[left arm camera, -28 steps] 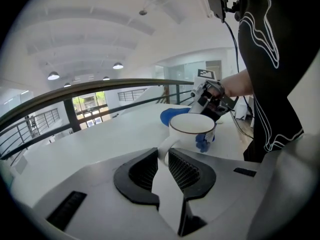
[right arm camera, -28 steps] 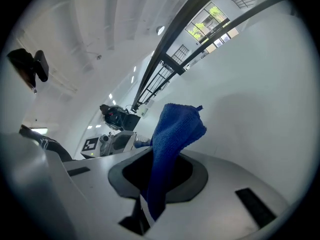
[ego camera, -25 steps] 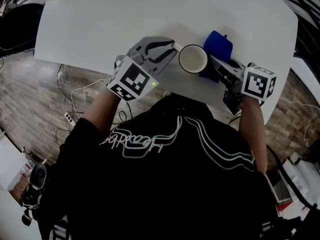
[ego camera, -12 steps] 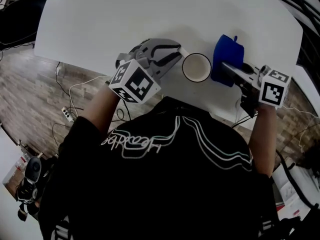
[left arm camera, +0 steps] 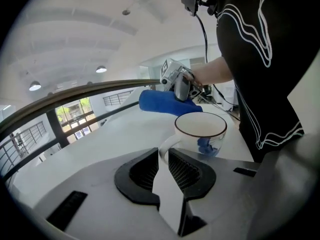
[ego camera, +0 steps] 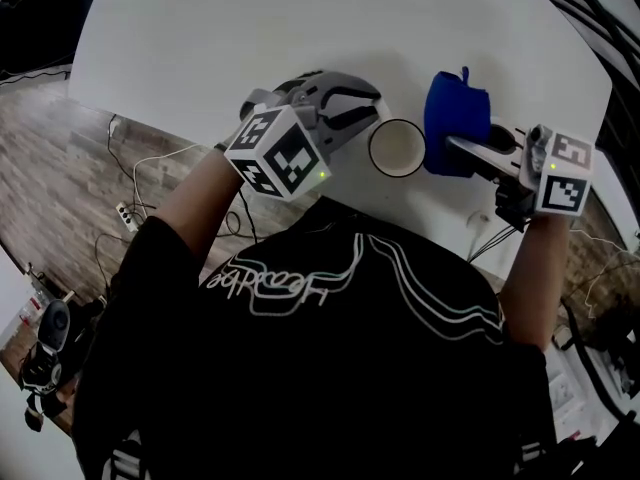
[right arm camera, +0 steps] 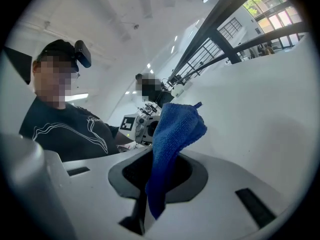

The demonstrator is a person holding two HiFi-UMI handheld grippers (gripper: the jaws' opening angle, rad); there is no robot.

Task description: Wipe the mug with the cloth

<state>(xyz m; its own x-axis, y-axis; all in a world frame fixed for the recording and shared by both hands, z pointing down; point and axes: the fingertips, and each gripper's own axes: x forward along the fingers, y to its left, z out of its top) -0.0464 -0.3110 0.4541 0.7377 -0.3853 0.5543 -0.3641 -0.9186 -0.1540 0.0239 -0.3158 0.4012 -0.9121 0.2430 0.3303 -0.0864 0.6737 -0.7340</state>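
Left gripper (left arm camera: 162,156) fingers still clamp the mug (left arm camera: 200,134) handle; right gripper (right arm camera: 161,171) fingers, pinching the cloth (right arm camera: 175,129), have swung it alongside; wiping looks unfinished.

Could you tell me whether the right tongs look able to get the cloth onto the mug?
Probably yes: the right tongs hold the cloth just beside the mug, nothing stands between them, and the left tongs grip its handle on the other side.
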